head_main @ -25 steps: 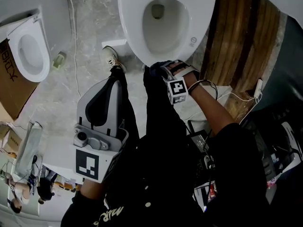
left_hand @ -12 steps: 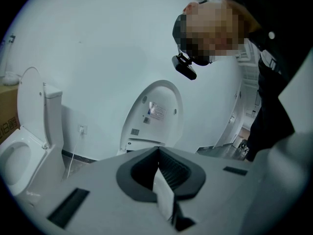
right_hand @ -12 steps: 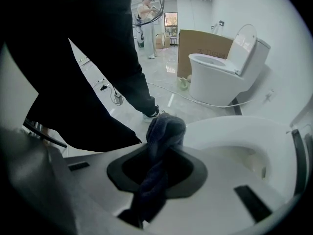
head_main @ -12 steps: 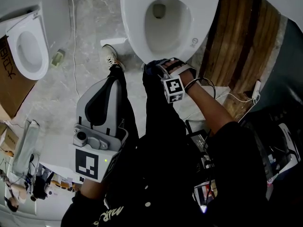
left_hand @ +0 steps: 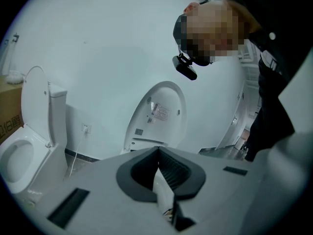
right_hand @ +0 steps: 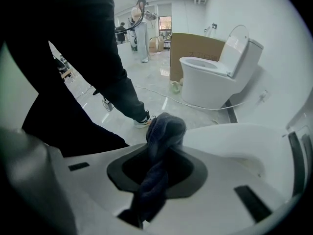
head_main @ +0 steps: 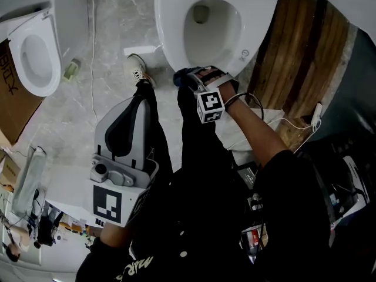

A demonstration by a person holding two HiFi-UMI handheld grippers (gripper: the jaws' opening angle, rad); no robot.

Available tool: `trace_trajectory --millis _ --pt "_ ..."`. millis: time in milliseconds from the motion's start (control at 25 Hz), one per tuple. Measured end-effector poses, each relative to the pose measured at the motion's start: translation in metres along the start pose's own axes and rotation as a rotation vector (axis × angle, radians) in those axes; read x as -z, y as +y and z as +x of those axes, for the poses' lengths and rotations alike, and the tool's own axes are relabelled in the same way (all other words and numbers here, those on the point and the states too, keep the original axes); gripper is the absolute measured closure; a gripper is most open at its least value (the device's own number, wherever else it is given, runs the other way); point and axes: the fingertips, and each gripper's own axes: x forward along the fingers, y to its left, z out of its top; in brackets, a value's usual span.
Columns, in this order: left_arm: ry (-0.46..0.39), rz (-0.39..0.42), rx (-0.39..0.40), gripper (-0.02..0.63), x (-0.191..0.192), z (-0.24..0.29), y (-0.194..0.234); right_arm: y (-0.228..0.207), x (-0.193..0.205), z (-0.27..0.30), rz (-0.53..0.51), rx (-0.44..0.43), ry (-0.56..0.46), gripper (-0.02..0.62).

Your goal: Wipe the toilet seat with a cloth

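Second toilet (head_main: 56, 63) upper left of frame. Left gripper (head_main: 136, 101) lower left, jaws pressed together, nothing between them. Right gripper (head_main: 197, 78) centre, jaws clamped on dark cloth (head_main: 183, 75), cloth at front rim of toilet seat (head_main: 169, 34), top centre.

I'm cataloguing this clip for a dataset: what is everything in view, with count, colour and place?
toilet: one, white, top centre of the head view
second toilet: one, white, far left
cloth: one, dark blue, at the toilet's front rim
cardboard box: one, brown, left edge
cable: one, white, on the floor between the toilets
small object: one, pale green, on the floor beside the cable; too small to identify
wooden panel: one, brown striped, right of the toilet
bystanders: at least two, far back in the right gripper view
shoe: one, whitish, left of the toilet's base
left gripper: one, grey, lower left, jaws together, empty
right gripper: one, grey, clamped on the cloth
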Motion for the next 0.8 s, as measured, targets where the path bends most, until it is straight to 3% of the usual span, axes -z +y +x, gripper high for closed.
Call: trace_trajectory --millis 800 --pt "-0.008 -0.028 -0.041 0.595 0.000 -0.010 0.022 -0.059 -0.012 0.005 0.109 0.061 -0.046 0.511"
